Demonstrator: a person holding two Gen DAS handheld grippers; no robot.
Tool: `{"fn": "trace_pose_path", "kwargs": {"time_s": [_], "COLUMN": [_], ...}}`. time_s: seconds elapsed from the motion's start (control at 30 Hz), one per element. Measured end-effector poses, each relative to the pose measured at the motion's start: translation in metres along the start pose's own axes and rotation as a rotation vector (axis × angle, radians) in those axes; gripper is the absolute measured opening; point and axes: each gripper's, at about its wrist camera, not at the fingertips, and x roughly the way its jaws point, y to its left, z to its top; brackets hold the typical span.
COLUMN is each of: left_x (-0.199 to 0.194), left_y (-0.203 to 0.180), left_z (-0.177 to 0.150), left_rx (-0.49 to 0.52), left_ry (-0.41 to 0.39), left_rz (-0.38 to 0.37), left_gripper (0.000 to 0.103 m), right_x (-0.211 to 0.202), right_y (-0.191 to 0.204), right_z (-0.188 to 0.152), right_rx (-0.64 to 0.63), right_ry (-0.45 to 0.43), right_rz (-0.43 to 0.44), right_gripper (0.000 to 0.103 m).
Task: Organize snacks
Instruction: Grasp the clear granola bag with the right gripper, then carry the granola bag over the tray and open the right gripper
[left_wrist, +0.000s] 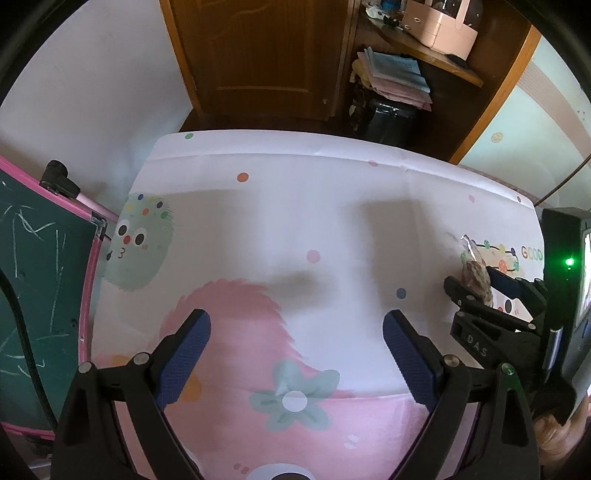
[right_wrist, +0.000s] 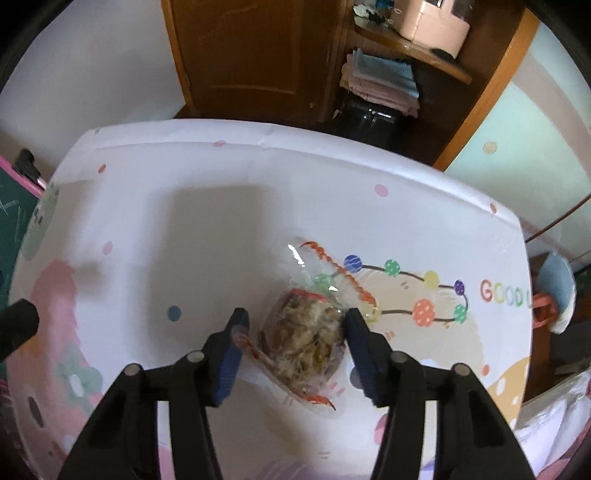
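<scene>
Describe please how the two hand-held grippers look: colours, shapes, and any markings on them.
Both are the same design. The left gripper has two black plastic arms joined by round silver rivets, ending in fingers with dark blue textured pads. The right gripper matches it; from the left wrist view its black body shows raised letters "DAS" and a green light glows on the device behind it.

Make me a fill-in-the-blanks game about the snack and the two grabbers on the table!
1. The snack bag sits between the jaws of the ____ gripper.
2. The left gripper has ____ between its jaws.
3. The flower printed on the tablecloth below the left gripper is ____.
4. The colourful word printed on the cloth starts with the letters ____.

Missing words: right; nothing; green; GOOD
</scene>
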Motion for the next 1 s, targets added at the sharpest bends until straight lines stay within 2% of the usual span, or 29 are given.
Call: {"fn": "trace_pose_path", "kwargs": {"time_s": [0.03,0.2,0.4,0.8,1.0], "left_x": [-0.001,-0.004,-0.028,-0.127,-0.18], "left_y": [0.0,-0.008,-0.018,-0.03,-0.031], "left_z": [0.0,-0.005,-0.014,-0.056,-0.091], "left_rx": [0.001,0.022,0.063,0.134,0.151], "left_ry": [0.001,0.004,-0.025,-0.141,-0.172], "left_rz": [-0.001,-0.017,-0.035,-0.049,-0.057], "left_gripper": [0.094,0.094,0.094,0.094,0.094], "right_x": [-0.001,-0.001,-0.028,-0.155,-0.226], "right_y": [0.0,-0.007,-0.023,-0.039,-0.038], "right_z": [0.0,-0.001,-0.009,-0.047,-0.087], "right_rx": [-0.002,0.031,0.101,0.127,0.109], "right_ry": [-0.001,0.006,0.008,-0.133,-0.19], "right_rz": [-0.012,-0.007,0.076,0.185,0.215], "right_gripper": [0.048,0.046,0.042,0.042,0.042]}}
